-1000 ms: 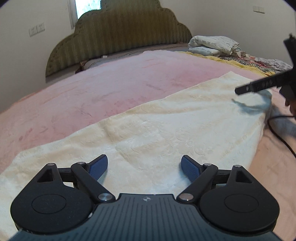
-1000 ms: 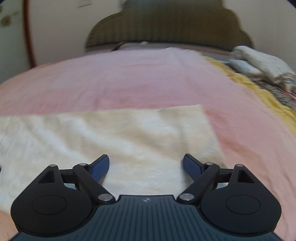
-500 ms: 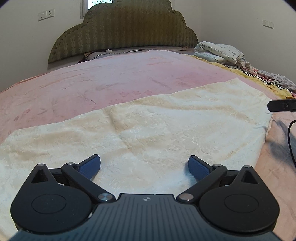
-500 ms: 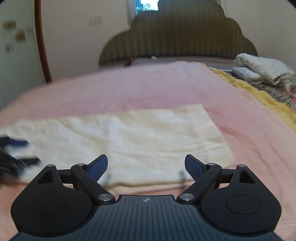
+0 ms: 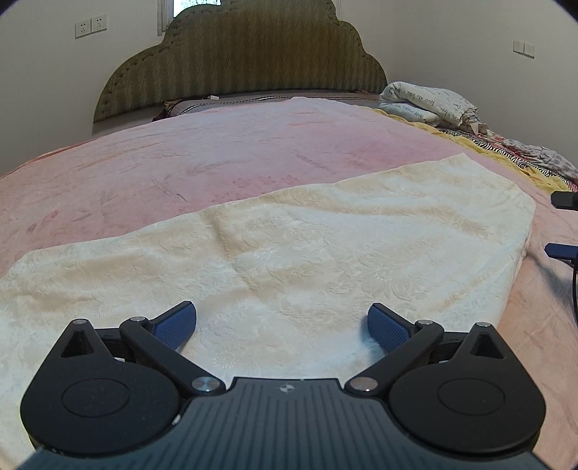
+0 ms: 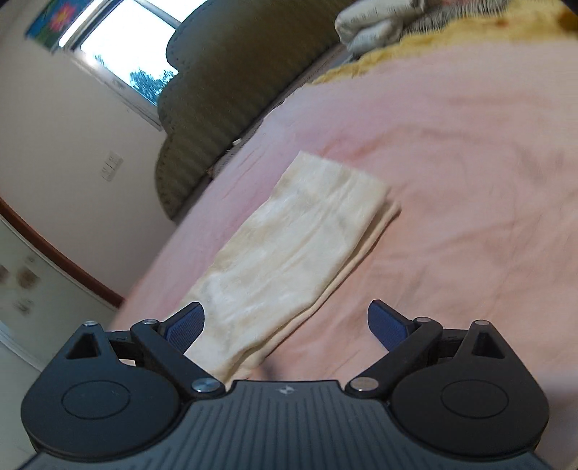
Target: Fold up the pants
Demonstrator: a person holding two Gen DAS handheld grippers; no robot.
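Left gripper (image 5: 282,321): fingers (image 5: 177,323) spread fully wide, empty, poised over the near long edge of the pants (image 5: 289,253).
Pants: cream, flat on the pink bed (image 5: 216,159), long axis running left to right across it, parallel to the headboard (image 5: 238,58).
Right gripper (image 6: 285,323): fingers just opening, near full spread, empty, rolled over at the pants' right end (image 6: 289,249). Likely nearer that end for the next fold.

A pink bedspread (image 5: 224,162) covers the bed, ending at an olive scalloped headboard (image 5: 238,58). A folded white quilt (image 5: 426,103) sits at the far right beside a yellow blanket (image 5: 480,148). Wall sockets (image 5: 91,26) flank a window (image 6: 123,61).
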